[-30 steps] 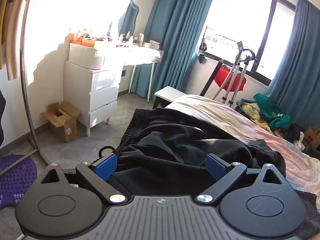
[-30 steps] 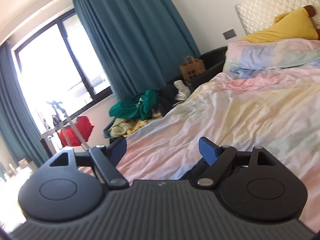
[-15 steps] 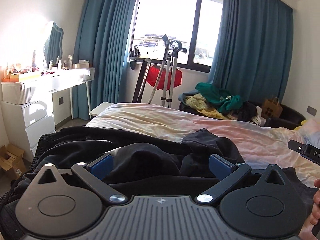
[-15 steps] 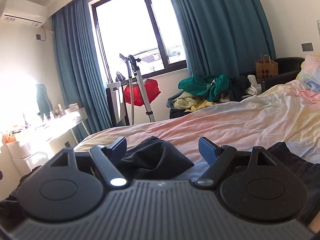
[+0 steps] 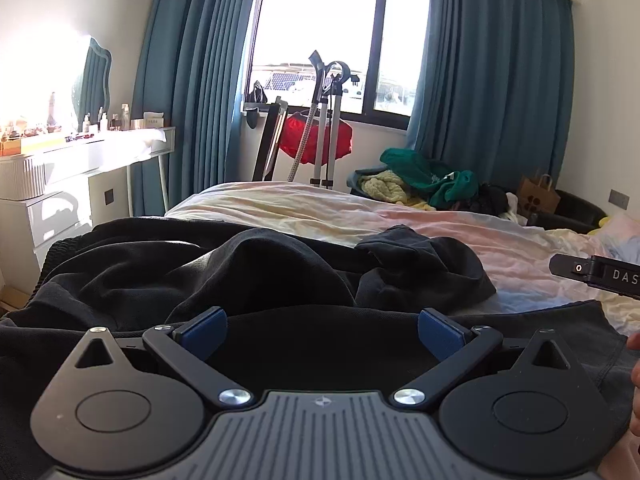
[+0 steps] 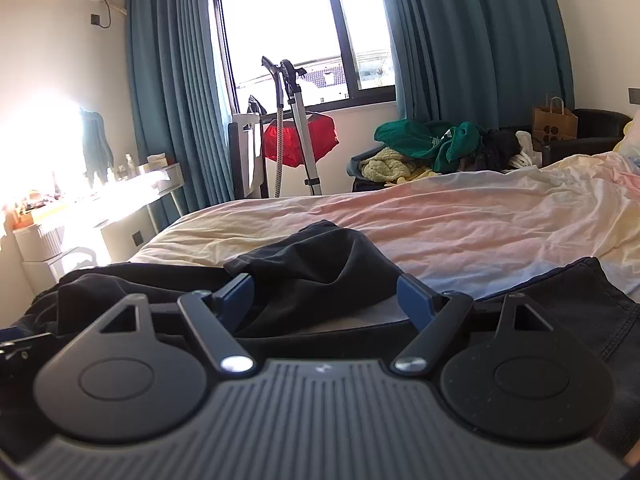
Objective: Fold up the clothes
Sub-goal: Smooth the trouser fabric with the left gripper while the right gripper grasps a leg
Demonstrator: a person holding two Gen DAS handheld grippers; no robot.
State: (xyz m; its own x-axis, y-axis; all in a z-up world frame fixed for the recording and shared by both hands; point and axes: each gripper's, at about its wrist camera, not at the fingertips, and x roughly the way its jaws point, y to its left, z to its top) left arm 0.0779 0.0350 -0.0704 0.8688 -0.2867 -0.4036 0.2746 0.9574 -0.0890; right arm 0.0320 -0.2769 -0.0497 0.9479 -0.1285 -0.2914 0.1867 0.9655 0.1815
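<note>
A crumpled black garment [image 5: 248, 272] lies spread over the near end of the bed; it also shows in the right wrist view [image 6: 320, 264]. My left gripper [image 5: 322, 330] is open, low over the black cloth, holding nothing. My right gripper [image 6: 324, 298] is open, low over the same garment's right part, holding nothing. Part of the right gripper's body [image 5: 596, 274] shows at the right edge of the left wrist view.
The bed [image 6: 460, 220] has a pastel sheet. A heap of green and yellow clothes [image 5: 420, 180] lies on a dark chair beyond it, beside a paper bag [image 6: 554, 120]. A garment steamer with a red item [image 5: 320, 136] stands by the window. A white dresser [image 5: 60, 168] is at left.
Both views have swung toward the window and settled lower over the black garment. Both grippers stay open.
</note>
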